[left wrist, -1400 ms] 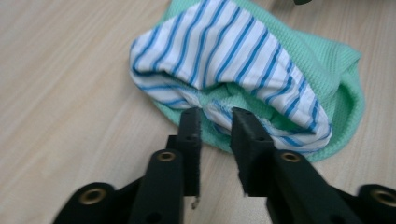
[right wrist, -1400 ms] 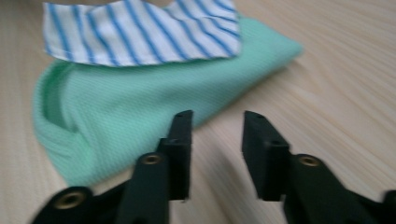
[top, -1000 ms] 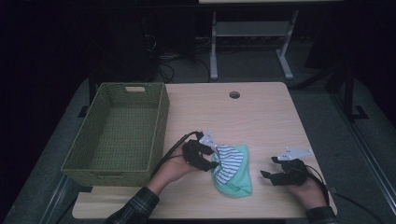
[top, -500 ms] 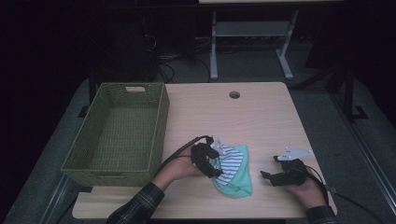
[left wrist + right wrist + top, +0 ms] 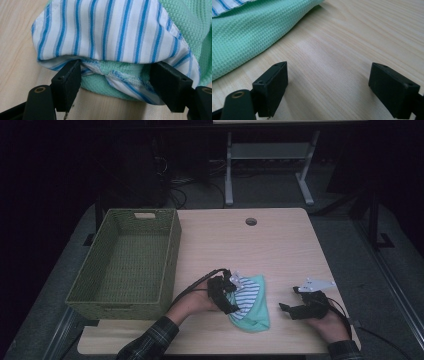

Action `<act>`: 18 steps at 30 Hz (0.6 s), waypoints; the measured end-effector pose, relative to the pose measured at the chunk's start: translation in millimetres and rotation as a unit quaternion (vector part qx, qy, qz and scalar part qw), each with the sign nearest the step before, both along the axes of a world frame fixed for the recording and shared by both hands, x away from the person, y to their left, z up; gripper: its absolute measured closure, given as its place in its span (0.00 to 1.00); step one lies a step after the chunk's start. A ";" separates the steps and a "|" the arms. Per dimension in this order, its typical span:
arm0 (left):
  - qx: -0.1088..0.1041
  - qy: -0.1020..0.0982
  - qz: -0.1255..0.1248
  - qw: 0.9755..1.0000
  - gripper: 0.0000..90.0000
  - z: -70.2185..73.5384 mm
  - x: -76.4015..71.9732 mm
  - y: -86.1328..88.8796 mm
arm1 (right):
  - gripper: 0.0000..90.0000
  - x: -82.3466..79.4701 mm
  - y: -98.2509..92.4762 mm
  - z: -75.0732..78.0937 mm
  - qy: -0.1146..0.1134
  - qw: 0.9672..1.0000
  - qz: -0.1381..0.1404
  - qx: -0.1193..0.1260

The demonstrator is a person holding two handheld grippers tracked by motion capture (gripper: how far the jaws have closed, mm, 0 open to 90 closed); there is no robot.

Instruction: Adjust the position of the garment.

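A small garment (image 5: 254, 309), mint-green waffle cloth with a white, blue-striped lining (image 5: 107, 30), lies crumpled on the wooden table (image 5: 260, 250) near its front edge. My left gripper (image 5: 231, 301) is at the garment's left edge. In the left gripper view its jaws have just been opening and stand wide, with the folded hem between them and no squeeze showing. My right gripper (image 5: 288, 299) rests to the right of the garment. Its jaws have also just been opening and now stand open over bare wood (image 5: 327, 82), with the green cloth (image 5: 244, 37) apart at the upper left.
A green woven basket (image 5: 172, 255) stands on the left part of the table, close to the left hand. A round cable hole (image 5: 251, 221) sits near the far edge. Beyond the table, a metal stand's legs and cables lie on the dark floor.
The left hand has shifted slightly right and down onto the garment's edge, and its jaws have spread. The right hand has kept its place.
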State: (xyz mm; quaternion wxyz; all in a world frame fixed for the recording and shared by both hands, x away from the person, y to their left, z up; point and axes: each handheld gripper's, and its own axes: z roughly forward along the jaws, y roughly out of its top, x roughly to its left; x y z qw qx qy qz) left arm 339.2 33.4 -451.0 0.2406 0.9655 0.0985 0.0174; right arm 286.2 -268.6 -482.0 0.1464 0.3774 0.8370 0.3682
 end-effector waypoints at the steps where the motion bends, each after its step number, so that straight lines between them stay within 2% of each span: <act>1: -0.001 0.002 0.002 1.000 0.28 -0.2 0.0 0.2 | 0.17 0.0 0.0 0.0 0.000 1.000 0.000 0.000; 8: -0.010 0.001 0.007 1.000 0.30 -1.2 -1.0 3.5 | 0.17 0.0 0.0 0.0 0.000 1.000 0.000 0.000; 18: -0.014 0.003 0.011 1.000 0.52 1.8 -2.8 7.6 | 0.17 0.4 -0.3 -0.1 -0.001 1.000 0.001 -0.001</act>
